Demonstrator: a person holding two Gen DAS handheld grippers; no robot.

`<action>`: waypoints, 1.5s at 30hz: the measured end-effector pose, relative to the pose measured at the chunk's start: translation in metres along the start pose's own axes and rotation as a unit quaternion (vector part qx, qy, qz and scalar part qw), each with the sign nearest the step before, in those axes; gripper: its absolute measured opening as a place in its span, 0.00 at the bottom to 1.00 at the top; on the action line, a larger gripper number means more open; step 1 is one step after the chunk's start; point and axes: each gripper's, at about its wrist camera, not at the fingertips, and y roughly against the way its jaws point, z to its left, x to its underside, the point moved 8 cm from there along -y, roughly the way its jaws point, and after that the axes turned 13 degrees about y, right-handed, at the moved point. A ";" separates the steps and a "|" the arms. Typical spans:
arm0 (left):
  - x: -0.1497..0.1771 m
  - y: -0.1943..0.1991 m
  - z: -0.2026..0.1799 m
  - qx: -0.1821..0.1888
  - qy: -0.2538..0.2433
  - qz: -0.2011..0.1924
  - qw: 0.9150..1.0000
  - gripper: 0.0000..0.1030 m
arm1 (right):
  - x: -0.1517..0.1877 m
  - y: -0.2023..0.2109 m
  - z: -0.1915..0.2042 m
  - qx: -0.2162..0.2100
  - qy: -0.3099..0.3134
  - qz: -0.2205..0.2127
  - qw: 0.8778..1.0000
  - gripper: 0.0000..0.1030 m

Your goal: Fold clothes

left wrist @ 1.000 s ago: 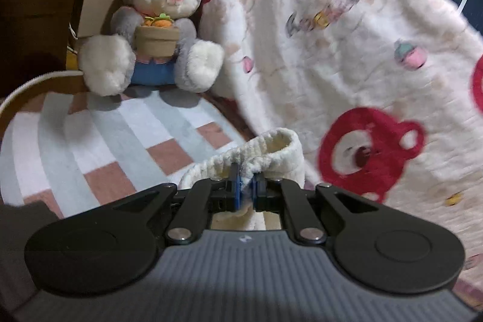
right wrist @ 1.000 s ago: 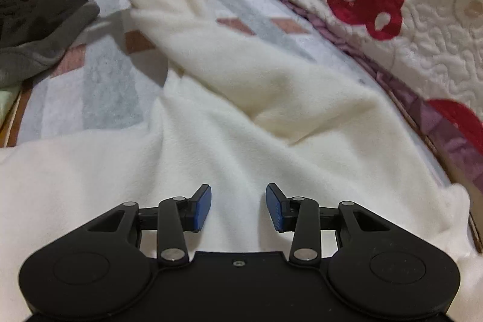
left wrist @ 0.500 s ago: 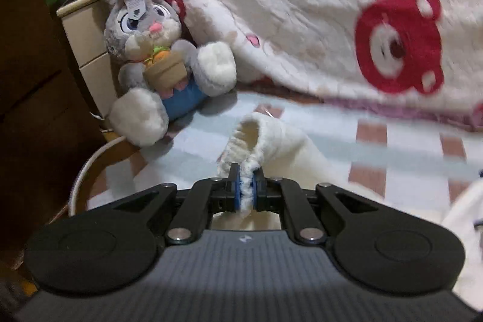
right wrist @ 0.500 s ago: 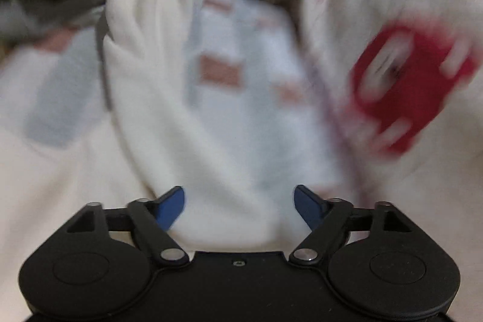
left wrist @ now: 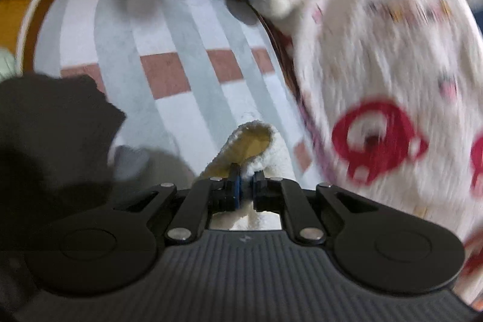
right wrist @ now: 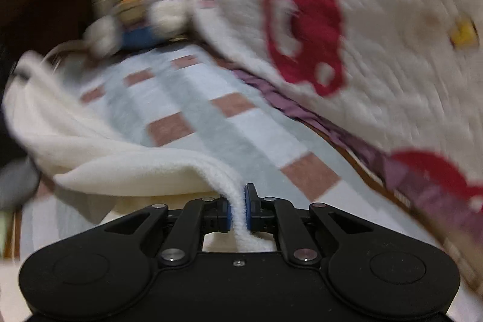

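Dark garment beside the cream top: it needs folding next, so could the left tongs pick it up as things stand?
Probably not yet: the left tongs are shut on the cream top's cuff, though the dark garment lies unobstructed nearby.

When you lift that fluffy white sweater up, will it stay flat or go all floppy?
Probably floppy: the white sweater already sags and folds beside the right gripper, whose jaws are closing on its edge. It looks soft and fairly light; the cuff droops open at the left gripper. Its fuzzy surface likely won't slip.
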 end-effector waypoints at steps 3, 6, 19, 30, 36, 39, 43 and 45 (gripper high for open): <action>0.008 -0.019 -0.015 -0.010 -0.040 -0.050 0.998 0.21 | 0.016 -0.035 -0.037 0.031 -0.135 0.038 0.990 0.23; 0.034 -0.030 -0.037 -0.048 -0.186 -0.087 0.978 0.38 | 0.045 -0.050 -0.066 0.084 -0.236 0.055 0.967 0.23; 0.153 -0.091 -0.046 -0.074 -0.537 0.038 0.840 0.57 | 0.046 0.023 0.041 0.026 0.016 -0.055 0.998 0.37; 0.170 -0.104 0.000 -0.162 -0.673 0.032 0.721 0.66 | 0.075 -0.023 0.108 -0.035 0.087 0.043 0.995 0.59; 0.151 -0.120 0.001 -0.177 -0.678 -0.015 0.713 0.46 | 0.093 -0.024 0.117 -0.033 0.104 0.067 0.992 0.69; 0.140 -0.116 -0.011 -0.172 -0.650 -0.040 0.739 0.07 | 0.106 -0.017 0.118 -0.034 0.085 0.053 0.994 0.72; 0.125 -0.084 -0.051 -0.118 -0.607 -0.092 0.781 0.07 | 0.105 -0.009 0.117 -0.029 0.058 0.045 0.997 0.72; 0.117 -0.066 -0.075 -0.090 -0.590 -0.119 0.793 0.07 | 0.098 -0.008 0.120 -0.018 0.065 0.032 0.997 0.73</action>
